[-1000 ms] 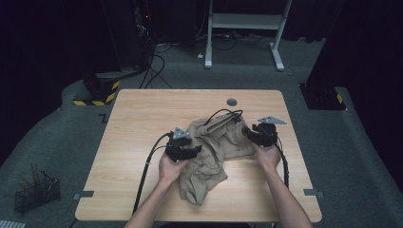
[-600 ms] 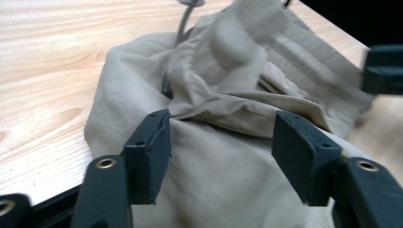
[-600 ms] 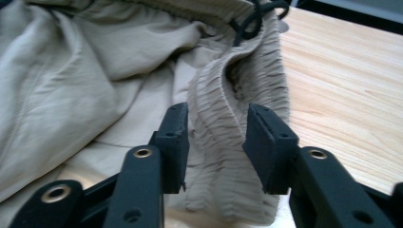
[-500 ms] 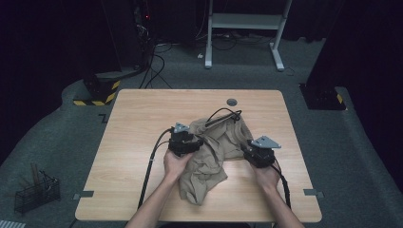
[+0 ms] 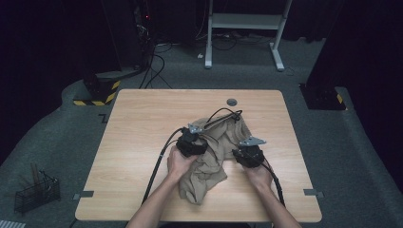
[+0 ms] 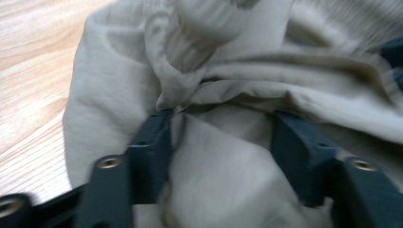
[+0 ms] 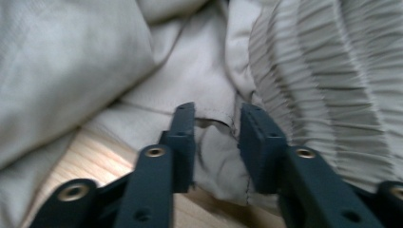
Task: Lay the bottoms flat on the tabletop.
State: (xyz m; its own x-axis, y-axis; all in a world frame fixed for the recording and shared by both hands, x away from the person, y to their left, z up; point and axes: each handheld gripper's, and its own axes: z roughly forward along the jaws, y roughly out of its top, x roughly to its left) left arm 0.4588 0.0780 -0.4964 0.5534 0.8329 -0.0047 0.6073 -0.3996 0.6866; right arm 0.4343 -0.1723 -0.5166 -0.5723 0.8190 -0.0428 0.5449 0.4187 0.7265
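The left gripper [image 6: 221,137] gapes wide over the beige cloth [image 5: 214,152], while the right gripper [image 7: 216,137], half-closed, straddles a fold.

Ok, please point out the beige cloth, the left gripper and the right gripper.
beige cloth [image 5: 209,166]: high view, crumpled lower middle.
left gripper [image 6: 221,126]: left gripper view, midway between fingertips.
right gripper [image 7: 216,116]: right gripper view, midway between fingertips.

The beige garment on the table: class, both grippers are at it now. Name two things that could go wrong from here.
1. The left gripper stands open around a thick bunch of the beige garment; closing may catch several layers, not one edge.
2. The right gripper has only a small fold near the ribbed band between its jaws, so the cloth could slip out when lifted.
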